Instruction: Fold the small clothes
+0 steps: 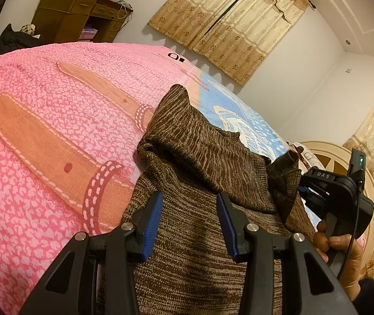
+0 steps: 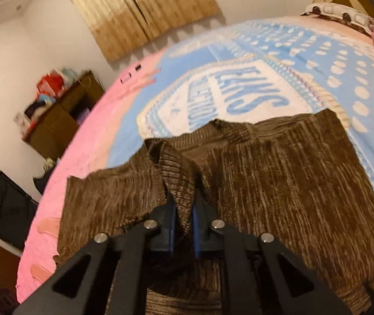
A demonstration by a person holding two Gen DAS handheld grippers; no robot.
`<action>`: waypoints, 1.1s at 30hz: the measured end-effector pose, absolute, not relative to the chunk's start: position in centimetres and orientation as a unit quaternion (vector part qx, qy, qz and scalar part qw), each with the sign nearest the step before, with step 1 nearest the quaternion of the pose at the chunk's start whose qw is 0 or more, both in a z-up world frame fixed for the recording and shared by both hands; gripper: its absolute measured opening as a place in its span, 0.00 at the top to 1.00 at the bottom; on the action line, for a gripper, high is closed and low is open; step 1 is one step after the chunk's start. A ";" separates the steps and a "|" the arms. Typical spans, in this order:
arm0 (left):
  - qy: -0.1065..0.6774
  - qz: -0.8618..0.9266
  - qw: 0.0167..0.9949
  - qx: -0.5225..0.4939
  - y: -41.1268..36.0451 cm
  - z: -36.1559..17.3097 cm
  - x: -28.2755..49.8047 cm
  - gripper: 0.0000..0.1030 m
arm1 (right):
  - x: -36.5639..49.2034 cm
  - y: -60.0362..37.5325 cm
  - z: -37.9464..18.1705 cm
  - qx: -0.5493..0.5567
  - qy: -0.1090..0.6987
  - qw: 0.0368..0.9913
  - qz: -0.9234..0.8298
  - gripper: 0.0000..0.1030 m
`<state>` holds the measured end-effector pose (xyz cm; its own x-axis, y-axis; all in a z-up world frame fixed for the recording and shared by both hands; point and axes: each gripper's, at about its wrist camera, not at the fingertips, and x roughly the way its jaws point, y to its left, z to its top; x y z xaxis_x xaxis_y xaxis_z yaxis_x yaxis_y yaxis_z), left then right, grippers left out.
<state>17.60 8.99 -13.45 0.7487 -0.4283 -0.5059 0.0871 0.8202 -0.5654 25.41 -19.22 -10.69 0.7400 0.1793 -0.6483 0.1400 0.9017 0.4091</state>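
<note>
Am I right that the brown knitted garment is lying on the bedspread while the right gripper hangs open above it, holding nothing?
Not quite. The brown knitted garment does lie on the bedspread, but the right gripper is not open: the right wrist view shows its jaws shut on a raised fold of the knit.

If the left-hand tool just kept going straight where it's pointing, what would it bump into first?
Most likely the brown knit sweater: the left gripper, jaws apart, points down at its raised fold. Beyond lies the pink bedspread, though depth is hard to judge.
</note>
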 end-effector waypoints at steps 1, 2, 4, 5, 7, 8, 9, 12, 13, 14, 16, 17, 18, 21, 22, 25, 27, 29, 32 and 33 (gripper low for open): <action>0.324 -0.144 0.897 -0.263 9.0 -13.5 17.6 0.57 | 25.1 -19.0 -10.5 0.222 0.353 0.909 0.007 0.87; 0.324 -0.143 0.897 -0.263 9.0 -13.5 17.6 0.57 | 24.9 -18.7 -10.3 0.221 0.343 0.913 0.012 0.87; 0.324 -0.143 0.897 -0.263 9.0 -13.5 17.6 0.57 | 25.4 -17.7 -9.9 0.204 0.345 0.916 0.022 0.87; 0.324 -0.143 0.897 -0.263 9.0 -13.4 17.6 0.57 | 26.1 -16.7 -9.9 0.184 0.354 0.917 0.027 0.84; 0.324 -0.143 0.897 -0.263 9.0 -13.4 17.6 0.57 | 27.1 -15.6 -10.6 0.159 0.383 0.909 0.048 0.68; 0.324 -0.143 0.897 -0.264 9.0 -13.4 17.6 0.57 | 28.1 -15.1 -11.3 0.150 0.407 0.899 0.061 0.58; 0.324 -0.143 0.897 -0.263 9.0 -13.4 17.6 0.57 | 28.6 -14.9 -11.7 0.153 0.419 0.892 0.071 0.50; 0.325 -0.143 0.898 -0.262 9.0 -13.4 17.6 0.57 | 27.2 -16.1 -10.8 0.200 0.388 0.895 0.092 0.50; 0.324 -0.143 0.897 -0.263 9.0 -13.4 17.6 0.57 | 26.5 -16.8 -10.3 0.211 0.375 0.898 0.089 0.50; 0.324 -0.143 0.898 -0.262 8.9 -13.4 17.6 0.57 | 25.4 -17.8 -9.7 0.220 0.361 0.903 0.082 0.50; 0.325 -0.142 0.898 -0.261 8.8 -13.4 17.7 0.57 | 24.1 -18.9 -9.3 0.212 0.355 0.908 0.063 0.50; 0.326 -0.141 0.898 -0.261 8.8 -13.4 17.7 0.57 | 23.7 -19.4 -9.4 0.196 0.365 0.909 0.045 0.50; 0.326 -0.141 0.898 -0.261 8.7 -13.4 17.7 0.57 | 23.4 -19.8 -9.8 0.180 0.377 0.908 0.033 0.50; 0.327 -0.141 0.898 -0.260 8.8 -13.4 17.8 0.57 | 22.3 -20.9 -11.4 0.137 0.403 0.905 0.008 0.50; 0.328 -0.141 0.897 -0.260 8.7 -13.4 17.8 0.57 | 21.9 -21.4 -12.1 0.125 0.415 0.901 -0.002 0.55; 0.329 -0.139 0.897 -0.259 8.7 -13.3 17.9 0.57 | 19.5 -24.0 -12.5 0.119 0.410 0.904 -0.011 0.58; 0.330 -0.138 0.898 -0.257 8.6 -13.3 18.0 0.57 | 18.1 -25.9 -12.4 0.122 0.406 0.905 -0.040 0.58; 0.331 -0.138 0.897 -0.257 8.6 -13.3 18.1 0.57 | 17.0 -28.2 -12.5 0.134 0.406 0.900 -0.077 0.60; 0.332 -0.136 0.898 -0.254 8.4 -13.3 18.2 0.57 | 16.3 -30.5 -11.6 0.150 0.398 0.898 -0.114 0.68; 0.333 -0.135 0.898 -0.254 8.4 -13.3 18.2 0.57 | 16.4 -30.8 -11.0 0.155 0.390 0.901 -0.115 0.63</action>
<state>18.21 8.39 -13.29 0.7421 -0.4113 -0.5293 0.0738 0.8350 -0.5453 16.44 -30.82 -10.96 0.6700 -0.0856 -0.7374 0.3272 0.9257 0.1898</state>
